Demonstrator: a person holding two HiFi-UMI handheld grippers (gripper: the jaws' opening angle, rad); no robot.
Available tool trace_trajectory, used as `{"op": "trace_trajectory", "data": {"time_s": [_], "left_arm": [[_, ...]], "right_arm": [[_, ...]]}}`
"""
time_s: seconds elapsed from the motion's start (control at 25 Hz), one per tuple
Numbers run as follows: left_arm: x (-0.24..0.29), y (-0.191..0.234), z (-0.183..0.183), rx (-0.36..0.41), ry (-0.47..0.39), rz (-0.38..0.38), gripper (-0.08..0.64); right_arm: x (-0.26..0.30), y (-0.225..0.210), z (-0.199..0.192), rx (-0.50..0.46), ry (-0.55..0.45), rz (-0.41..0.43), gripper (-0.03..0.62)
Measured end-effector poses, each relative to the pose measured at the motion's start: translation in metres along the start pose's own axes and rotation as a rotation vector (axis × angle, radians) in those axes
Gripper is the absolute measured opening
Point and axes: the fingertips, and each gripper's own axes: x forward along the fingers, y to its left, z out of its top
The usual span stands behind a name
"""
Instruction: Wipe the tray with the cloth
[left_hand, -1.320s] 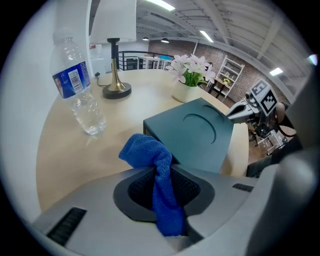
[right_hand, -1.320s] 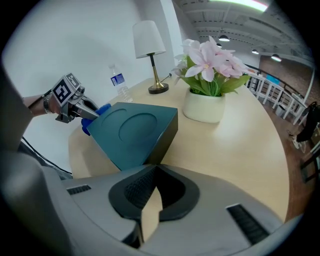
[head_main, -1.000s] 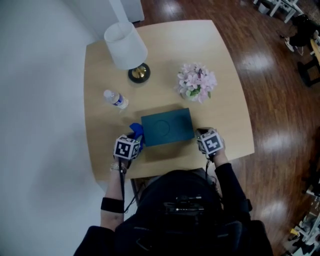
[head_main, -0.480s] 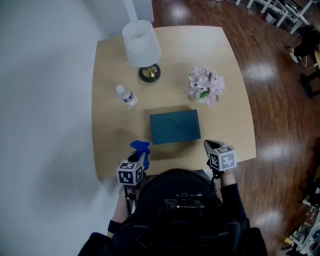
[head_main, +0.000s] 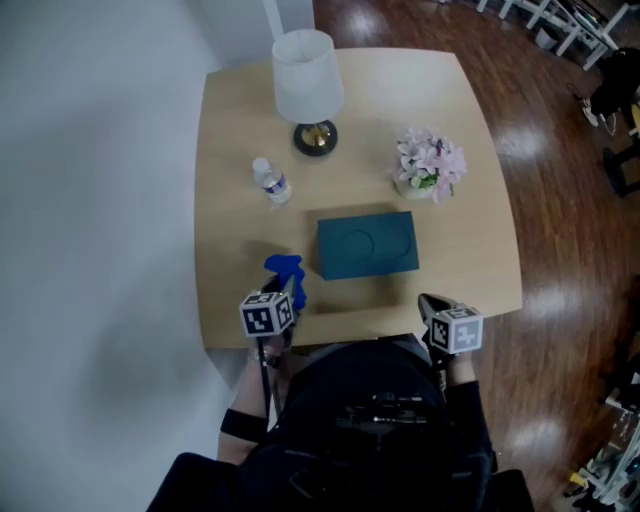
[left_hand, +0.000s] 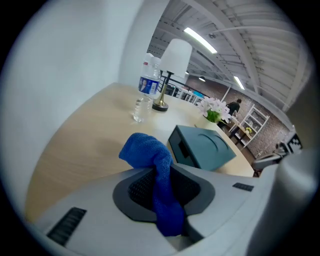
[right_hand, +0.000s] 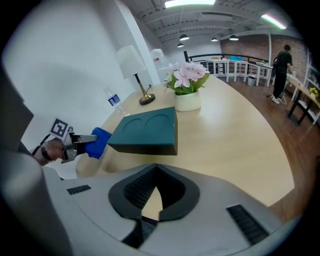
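The dark teal tray (head_main: 368, 245) lies on the wooden table (head_main: 240, 130), a little in front of its middle. My left gripper (head_main: 291, 287) is shut on a blue cloth (head_main: 286, 269), just left of the tray's near left corner and apart from it. In the left gripper view the cloth (left_hand: 156, 170) hangs bunched between the jaws, with the tray (left_hand: 202, 147) ahead to the right. My right gripper (head_main: 430, 302) hovers at the table's near edge, below the tray's right corner. Its jaws (right_hand: 156, 169) meet with nothing in them.
A white lamp (head_main: 308, 80) stands at the back, a water bottle (head_main: 271, 182) left of the tray, a pot of pink flowers (head_main: 430, 162) at the back right. The table's near edge runs just under both grippers. Wooden floor lies to the right.
Both grippers have drawn back from the tray's sides toward the table's near edge. The left one still holds the cloth. The head view has shifted, so everything sits further right.
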Motion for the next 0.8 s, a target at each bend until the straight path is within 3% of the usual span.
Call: {"op": "trace_trajectory", "data": {"time_s": [0.24, 0.4, 0.56, 0.6, 0.68, 0.8], "left_arm": [[0.055, 0.036, 0.039, 0.009, 0.013, 0.054, 0.081], [0.069, 0.047, 0.030, 0.031, 0.046, 0.076, 0.083], [0.074, 0.049, 0.024, -0.014, 0.017, 0.054, 0.101], [0.072, 0.049, 0.026, -0.029, 0.005, 0.055, 0.128], [0.060, 0.053, 0.030, -0.050, -0.026, 0.091, 0.278], [0.022, 0.050, 0.033, -0.036, -0.087, 0.163, 0.316]], "right_arm": [[-0.028, -0.016, -0.026, 0.022, -0.006, -0.095, 0.008], [-0.039, -0.029, -0.028, 0.056, -0.040, -0.120, 0.008], [-0.042, -0.039, -0.021, 0.044, -0.069, -0.117, 0.008], [-0.042, -0.042, -0.019, 0.039, -0.079, -0.109, 0.008], [-0.043, -0.046, -0.017, 0.028, -0.095, -0.090, 0.008], [-0.048, -0.053, -0.015, 0.004, -0.113, -0.056, 0.008]]}}
